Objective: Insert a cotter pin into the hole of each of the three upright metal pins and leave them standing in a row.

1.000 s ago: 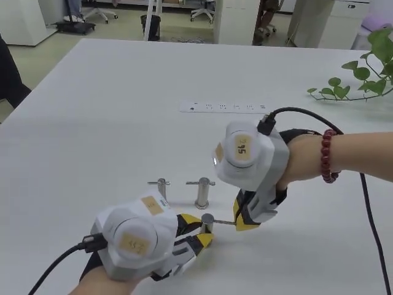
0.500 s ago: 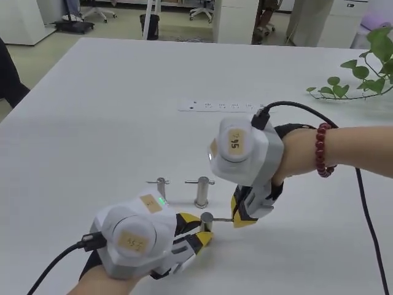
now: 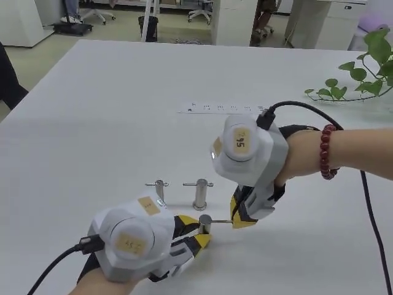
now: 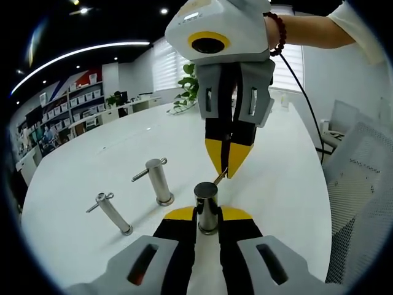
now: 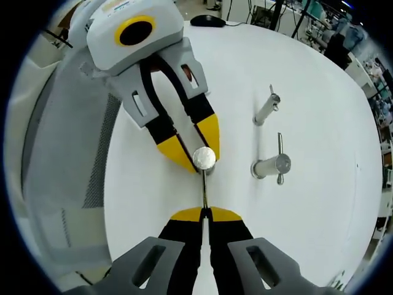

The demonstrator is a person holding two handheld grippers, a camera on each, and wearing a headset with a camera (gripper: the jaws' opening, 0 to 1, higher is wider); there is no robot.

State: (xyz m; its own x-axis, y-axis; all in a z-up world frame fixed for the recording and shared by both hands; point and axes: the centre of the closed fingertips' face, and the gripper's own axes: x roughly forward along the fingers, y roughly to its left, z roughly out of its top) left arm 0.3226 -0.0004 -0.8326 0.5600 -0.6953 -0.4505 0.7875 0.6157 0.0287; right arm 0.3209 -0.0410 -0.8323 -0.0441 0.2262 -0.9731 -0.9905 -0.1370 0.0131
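Bright, even light from overhead spreads across the white tabletop, and the head view is sharp. Shadows are faint and soft: a pale grey smudge lies beside a metal pin. In the left gripper view ceiling lamps glow against a dark ceiling and the windows wash out. Both gripper views bow strongly toward their edges.

right gripper top sticker: 95 | left gripper top sticker: illegible

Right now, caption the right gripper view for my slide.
Right gripper holds a cotter pin at the metal pin clamped by the left gripper; two fitted pins stand beside.
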